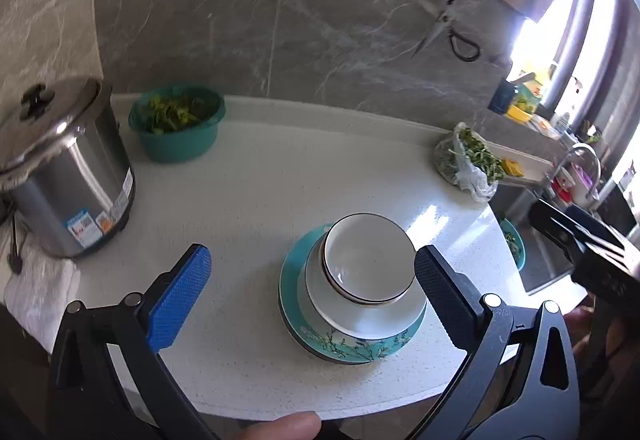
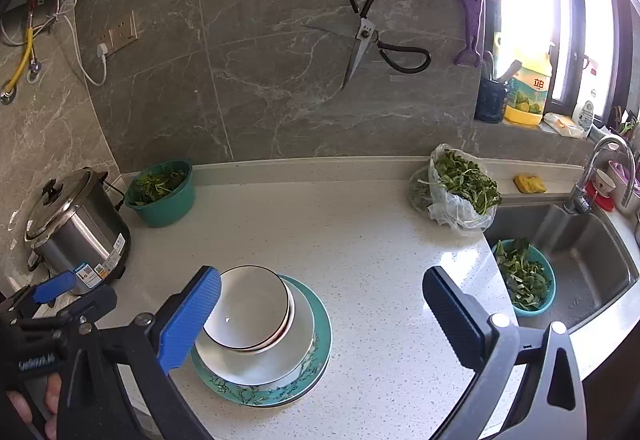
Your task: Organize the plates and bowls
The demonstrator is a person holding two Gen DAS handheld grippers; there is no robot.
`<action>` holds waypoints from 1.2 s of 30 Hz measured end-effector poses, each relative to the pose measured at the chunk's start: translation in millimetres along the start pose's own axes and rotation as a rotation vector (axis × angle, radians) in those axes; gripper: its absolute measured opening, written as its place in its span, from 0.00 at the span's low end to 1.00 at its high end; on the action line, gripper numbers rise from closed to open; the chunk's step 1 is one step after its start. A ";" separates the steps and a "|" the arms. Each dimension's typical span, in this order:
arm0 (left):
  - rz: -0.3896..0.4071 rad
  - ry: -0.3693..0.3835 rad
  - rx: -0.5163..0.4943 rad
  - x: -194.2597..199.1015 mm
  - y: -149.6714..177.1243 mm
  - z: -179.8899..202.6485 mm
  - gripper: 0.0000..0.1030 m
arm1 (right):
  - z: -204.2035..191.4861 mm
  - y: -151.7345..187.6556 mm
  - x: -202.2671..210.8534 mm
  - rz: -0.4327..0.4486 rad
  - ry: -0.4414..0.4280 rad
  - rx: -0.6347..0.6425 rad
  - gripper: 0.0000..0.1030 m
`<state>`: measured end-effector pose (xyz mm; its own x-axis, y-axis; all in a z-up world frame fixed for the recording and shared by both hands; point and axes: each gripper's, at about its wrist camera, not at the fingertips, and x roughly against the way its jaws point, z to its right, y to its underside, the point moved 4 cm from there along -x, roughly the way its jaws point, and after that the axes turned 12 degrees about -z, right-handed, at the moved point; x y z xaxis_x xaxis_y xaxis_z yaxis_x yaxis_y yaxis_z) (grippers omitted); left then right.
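Note:
A stack of dishes stands near the counter's front edge. At the bottom is a teal plate with a blossom pattern [image 1: 352, 350] [image 2: 320, 344], on it a white plate [image 1: 400, 314] [image 2: 296, 348], and on top white bowls with dark rims [image 1: 368, 260] [image 2: 256, 304]. My left gripper [image 1: 312, 284] is open above the counter, with the stack beside its right finger. My right gripper [image 2: 322, 310] is open too, and its left finger overlaps the bowls' left side in the right wrist view. Neither holds anything.
A steel cooker [image 1: 64, 176] [image 2: 76, 228] stands at the left, with a green bowl of leaves [image 1: 176, 120] [image 2: 162, 192] behind it. A plastic bag of greens [image 2: 456, 188] lies by the sink [image 2: 592, 260], which holds a teal colander [image 2: 524, 276]. Scissors [image 2: 368, 36] hang on the wall.

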<state>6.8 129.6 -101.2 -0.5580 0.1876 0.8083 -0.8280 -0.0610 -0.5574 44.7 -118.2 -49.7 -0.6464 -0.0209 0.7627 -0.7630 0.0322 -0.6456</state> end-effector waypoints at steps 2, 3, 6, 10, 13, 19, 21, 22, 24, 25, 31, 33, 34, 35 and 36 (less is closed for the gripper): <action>-0.010 -0.013 0.017 -2.0 -2.0 -0.7 1.00 | 3.1 0.2 -0.6 -0.013 0.012 -0.002 1.00; -0.009 -0.028 0.017 -1.6 -3.2 0.0 1.00 | 5.0 0.4 -1.0 -0.017 0.016 -0.007 1.00; 0.014 -0.069 -0.003 3.8 -4.8 5.1 1.00 | 8.1 1.0 -0.6 -0.027 0.015 -0.018 1.00; 0.010 -0.084 -0.022 5.0 -6.7 12.4 1.00 | 8.6 2.4 0.8 -0.032 0.013 -0.017 1.00; 0.005 -0.103 -0.031 5.7 -6.3 16.0 1.00 | 9.6 3.7 0.7 -0.038 0.013 -0.021 1.00; 0.007 -0.123 -0.040 7.9 -4.9 19.7 1.00 | 10.0 6.5 -0.6 -0.050 0.021 -0.023 1.00; 0.006 -0.117 -0.040 8.6 -4.3 20.1 1.00 | 9.3 7.3 -0.3 -0.053 0.025 -0.022 1.00; 0.007 -0.118 -0.038 8.9 -4.3 20.1 1.00 | 9.0 7.5 -0.8 -0.055 0.028 -0.021 1.00; 0.006 -0.125 -0.038 9.0 -4.4 20.0 1.00 | 9.2 8.3 -1.8 -0.064 0.035 -0.023 1.00; 0.002 -0.134 -0.038 8.3 -4.7 19.8 1.00 | 9.1 8.9 -1.7 -0.065 0.037 -0.025 1.00; -0.029 -0.162 -0.034 0.8 -7.7 18.3 1.00 | 8.9 8.4 -1.3 -0.070 0.049 -0.028 1.00; -0.033 -0.175 -0.031 -0.7 -8.4 17.5 1.00 | 8.2 8.4 -2.7 -0.076 0.057 -0.026 1.00; -0.034 -0.184 -0.030 -1.1 -8.7 17.6 1.00 | 8.1 8.6 -3.8 -0.083 0.061 -0.027 1.00; -0.035 -0.190 -0.029 -1.9 -9.8 17.0 1.00 | 8.3 8.9 -4.1 -0.085 0.062 -0.029 1.00; -0.035 -0.188 -0.027 -2.2 -9.9 16.8 1.00 | 8.0 8.9 -4.6 -0.086 0.065 -0.030 1.00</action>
<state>15.3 113.3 -94.3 -0.5314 0.0028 0.8471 -0.8468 -0.0304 -0.5310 40.8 -125.9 -59.2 -0.5755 0.0394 0.8168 -0.8144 0.0631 -0.5769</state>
